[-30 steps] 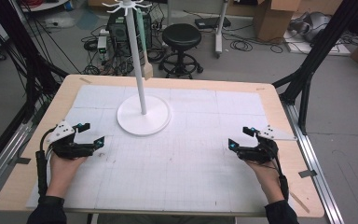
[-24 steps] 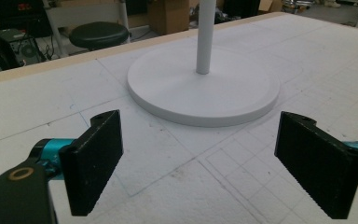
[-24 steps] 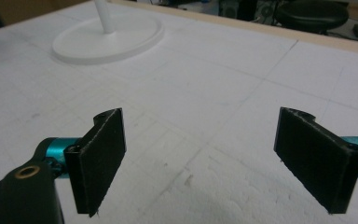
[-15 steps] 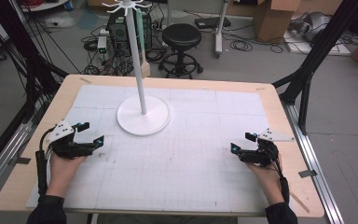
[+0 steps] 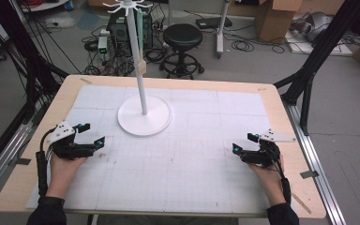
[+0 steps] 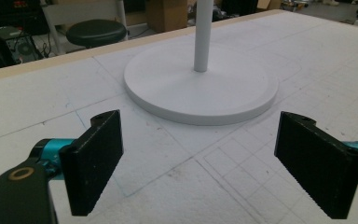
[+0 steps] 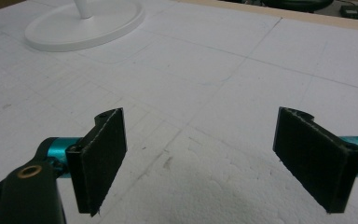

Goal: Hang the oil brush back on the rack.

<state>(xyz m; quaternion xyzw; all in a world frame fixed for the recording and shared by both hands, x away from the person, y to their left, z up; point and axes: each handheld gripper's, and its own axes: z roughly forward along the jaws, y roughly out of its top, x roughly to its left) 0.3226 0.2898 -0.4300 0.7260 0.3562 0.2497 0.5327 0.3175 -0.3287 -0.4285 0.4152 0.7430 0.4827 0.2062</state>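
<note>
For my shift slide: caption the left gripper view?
Left gripper, fingers open, facing the white stand's round base on the gridded mat.

A wooden table is covered by a white gridded sheet. Behind it, a black stool is set on the floor, with cables strewn nearby. A cardboard box and what may be a computer tower are seen farther back.

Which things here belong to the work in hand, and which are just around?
In the work:
- white stand, nearest both grippers
- left gripper, open, empty
- right gripper, open, empty

Just around:
- foam mat over the table
- stool, boxes, cables on the floor behind
</note>
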